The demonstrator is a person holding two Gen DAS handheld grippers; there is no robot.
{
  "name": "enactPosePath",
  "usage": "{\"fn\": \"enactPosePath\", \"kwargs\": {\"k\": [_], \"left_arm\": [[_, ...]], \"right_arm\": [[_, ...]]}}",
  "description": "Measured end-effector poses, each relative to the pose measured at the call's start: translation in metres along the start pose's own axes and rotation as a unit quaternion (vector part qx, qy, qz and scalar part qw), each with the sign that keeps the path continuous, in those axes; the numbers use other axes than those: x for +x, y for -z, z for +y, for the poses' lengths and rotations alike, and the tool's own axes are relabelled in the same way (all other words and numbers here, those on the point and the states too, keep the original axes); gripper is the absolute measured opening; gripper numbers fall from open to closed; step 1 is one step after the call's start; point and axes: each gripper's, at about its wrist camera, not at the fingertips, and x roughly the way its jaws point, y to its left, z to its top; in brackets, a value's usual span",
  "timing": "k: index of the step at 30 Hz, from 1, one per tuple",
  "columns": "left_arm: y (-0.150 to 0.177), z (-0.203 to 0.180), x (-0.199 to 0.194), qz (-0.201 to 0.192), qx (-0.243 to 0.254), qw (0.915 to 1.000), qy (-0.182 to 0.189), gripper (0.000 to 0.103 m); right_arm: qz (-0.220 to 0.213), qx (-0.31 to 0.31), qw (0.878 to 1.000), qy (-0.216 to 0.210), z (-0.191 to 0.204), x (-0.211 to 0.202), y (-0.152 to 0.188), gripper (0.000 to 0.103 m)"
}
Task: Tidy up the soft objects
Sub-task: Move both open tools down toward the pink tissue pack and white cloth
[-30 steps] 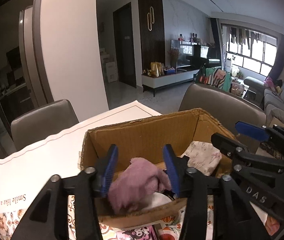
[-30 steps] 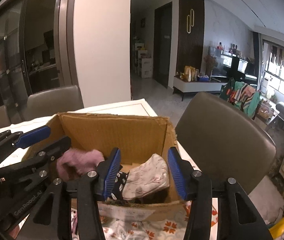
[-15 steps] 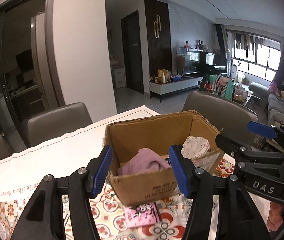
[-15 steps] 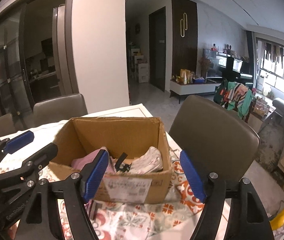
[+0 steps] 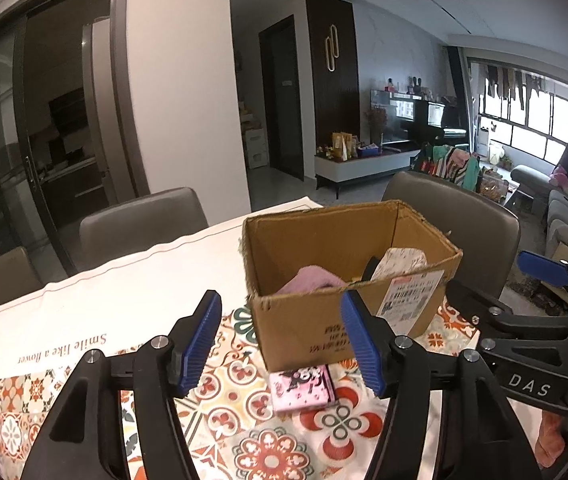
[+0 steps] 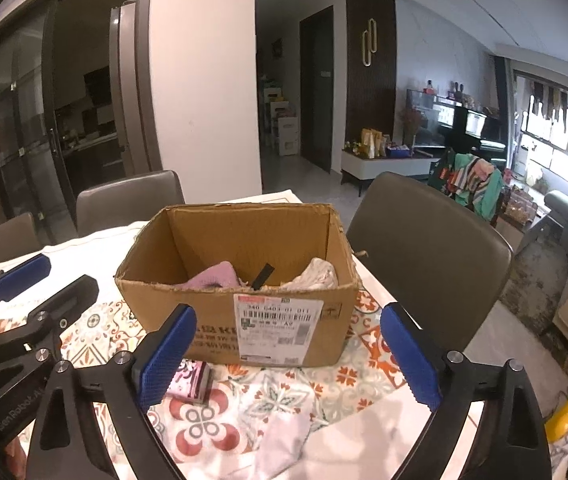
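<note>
Left tool (image 5: 280,344) wide and empty, level before the cardboard box (image 5: 324,320) on the bench (image 5: 124,304), right tool (image 6: 290,354) likewise wide and empty, pink cloth (image 6: 216,276) and pale cloth (image 6: 320,274) inside the box

pink cloth (image 6: 220,276) and floral cloth (image 6: 318,276) half hidden behind cardboard box (image 6: 204,332) wall
</note>
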Motion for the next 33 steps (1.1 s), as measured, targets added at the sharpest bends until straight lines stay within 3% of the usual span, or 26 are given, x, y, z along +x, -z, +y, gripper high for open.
{"fn": "enactPosePath", "kwargs": {"k": [6, 14, 33], "left_arm": [[0.019, 0.003, -0.005, 0.012, -0.005, 0.9999, -0.006, 0.066], [0.049, 0.004, -0.007, 0.038, -0.016, 0.9991, -0.006, 0.068], [0.095, 0.010, 0.020, 0.093, -0.014, 0.9954, 0.020, 0.070]], "right_arm": [[0.000, 0.009, 1.000, 0.024, 0.001, -0.009, 0.015, 0.096], [0.011, -0.009, 1.000, 0.017, 0.009, -0.013, 0.040, 0.096], [0.098, 0.014, 0.995, -0.008, 0.020, 0.008, 0.101, 0.095]]}}
